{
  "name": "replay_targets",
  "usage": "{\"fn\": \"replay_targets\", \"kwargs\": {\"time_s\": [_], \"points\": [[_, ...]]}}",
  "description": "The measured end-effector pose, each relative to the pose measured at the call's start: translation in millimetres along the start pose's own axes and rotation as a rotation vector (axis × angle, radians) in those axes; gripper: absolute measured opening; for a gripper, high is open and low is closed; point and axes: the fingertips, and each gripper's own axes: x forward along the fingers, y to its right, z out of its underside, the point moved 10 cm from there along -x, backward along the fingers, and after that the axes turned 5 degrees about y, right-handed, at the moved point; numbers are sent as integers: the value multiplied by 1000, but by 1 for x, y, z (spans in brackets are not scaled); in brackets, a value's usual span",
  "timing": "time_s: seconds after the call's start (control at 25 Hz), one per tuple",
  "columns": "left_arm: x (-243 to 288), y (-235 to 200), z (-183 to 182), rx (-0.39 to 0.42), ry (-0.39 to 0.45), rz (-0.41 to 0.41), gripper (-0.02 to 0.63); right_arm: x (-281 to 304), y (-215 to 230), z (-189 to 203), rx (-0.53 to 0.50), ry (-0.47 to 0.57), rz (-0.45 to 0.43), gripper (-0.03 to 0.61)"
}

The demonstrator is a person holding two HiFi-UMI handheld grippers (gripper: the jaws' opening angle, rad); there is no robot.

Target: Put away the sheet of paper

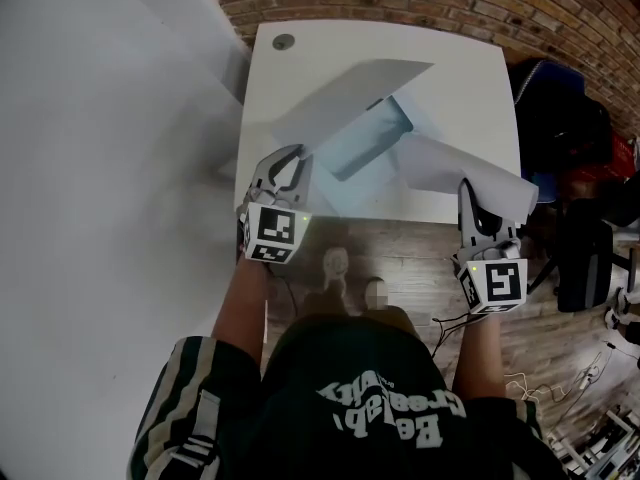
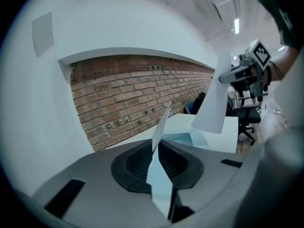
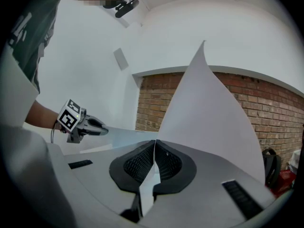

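Left gripper (image 1: 292,160) pinches the flap (image 1: 350,93) open, right gripper (image 1: 468,192) pinches the sheet (image 1: 445,163); next we must slide it into the folder (image 1: 362,144).

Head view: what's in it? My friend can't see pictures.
The right gripper holds a paper sheet over a white table, while the left gripper pinches up the flap of a pale blue folder lying there.

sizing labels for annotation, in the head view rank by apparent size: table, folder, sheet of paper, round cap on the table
1. table
2. folder
3. sheet of paper, raised nearer the camera, so its rank against the folder is unsure
4. round cap
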Motion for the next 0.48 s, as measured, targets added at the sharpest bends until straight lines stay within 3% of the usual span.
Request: {"fn": "replay_targets", "kwargs": {"time_s": [0.24,0.48], "points": [[9,-51,-11,-80,15,-59,25,17,-6,-12,-14,16,-1,-6],[19,-85,-12,-109,17,-69,17,34,-15,-25,-51,22,7,-6]]}}
